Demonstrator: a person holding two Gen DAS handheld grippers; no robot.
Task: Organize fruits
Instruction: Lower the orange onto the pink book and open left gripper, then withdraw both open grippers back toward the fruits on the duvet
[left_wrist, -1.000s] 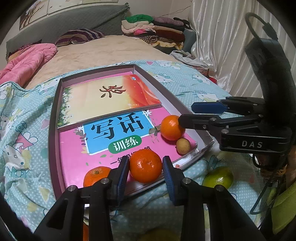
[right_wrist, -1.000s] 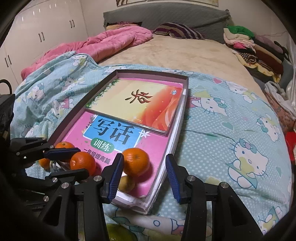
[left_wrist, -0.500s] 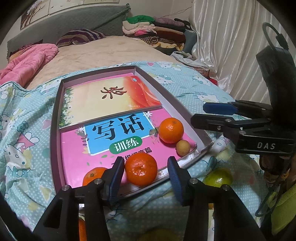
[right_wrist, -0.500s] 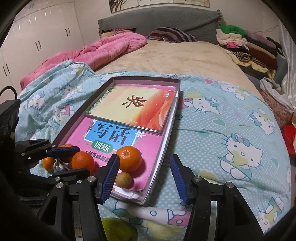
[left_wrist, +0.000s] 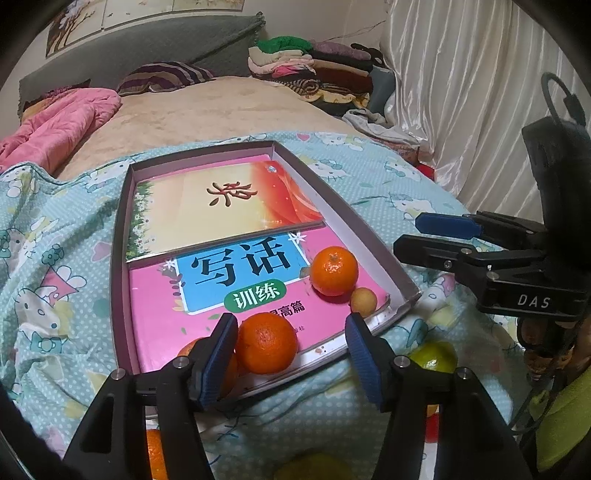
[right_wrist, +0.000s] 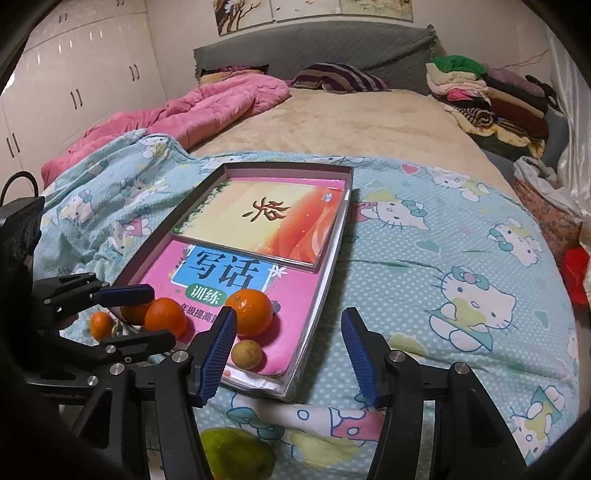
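Observation:
A shallow grey box (left_wrist: 119, 258) on the bed holds two books. On the pink book (left_wrist: 155, 314) an orange (left_wrist: 266, 343) rests between the pads of my left gripper (left_wrist: 290, 350). Its jaws are opening, and the right pad stands well off the fruit. A second orange (left_wrist: 334, 271) and a small yellowish fruit (left_wrist: 364, 301) lie near the box's right corner. My right gripper (left_wrist: 432, 238) hovers open and empty to their right. In the right wrist view the right gripper (right_wrist: 288, 350) frames bare blanket and the box corner, with the second orange (right_wrist: 249, 312) just beyond its left fingertip.
Another orange (left_wrist: 227, 369) sits half hidden behind my left finger. A green fruit (left_wrist: 432, 360) lies on the blanket beside the box, and one more orange (right_wrist: 101, 325) left of it. Folded clothes (left_wrist: 314, 70), a pink quilt (right_wrist: 207, 107) and a curtain (left_wrist: 480, 110) ring the bed.
The left jaws have spread away from the orange, which stays on the book. The right gripper has drawn back from the second orange and its jaws have widened.

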